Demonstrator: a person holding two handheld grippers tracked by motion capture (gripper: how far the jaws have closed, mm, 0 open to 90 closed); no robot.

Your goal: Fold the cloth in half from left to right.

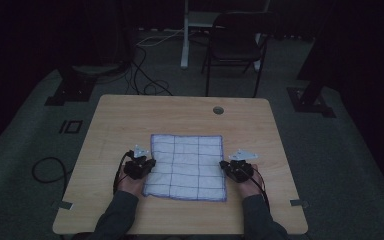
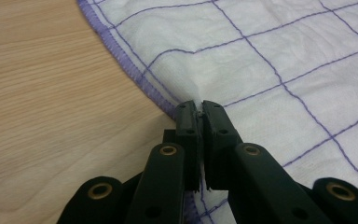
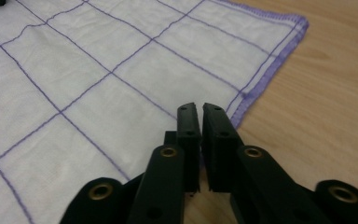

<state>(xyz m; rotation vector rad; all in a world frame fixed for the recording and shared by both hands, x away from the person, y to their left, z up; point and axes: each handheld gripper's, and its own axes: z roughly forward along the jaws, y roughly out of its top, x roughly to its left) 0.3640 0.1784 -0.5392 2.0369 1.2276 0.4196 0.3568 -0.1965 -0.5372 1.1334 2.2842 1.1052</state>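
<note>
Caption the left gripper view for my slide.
Left claw pinching the purple-stitched edge of a white checked cloth on a wooden table.

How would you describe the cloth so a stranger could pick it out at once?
On the light wooden table, look between the two black grippers. There lies a flat square white cloth, alone in having a purple stitched border and purple grid lines.

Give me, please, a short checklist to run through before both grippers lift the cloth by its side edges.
1. Left gripper shut on the cloth edge: ok, fabric is pinched between its jaws.
2. Right gripper holding the cloth: not ok, jaws nearly closed with no fabric visibly between them.
3. Grippers on opposite side edges: ok in the high view.
4. Cloth flat and unfolded on the table: ok, apart from a small pucker at the left jaws.
5. Grip firm enough to lift: cannot tell.
</note>
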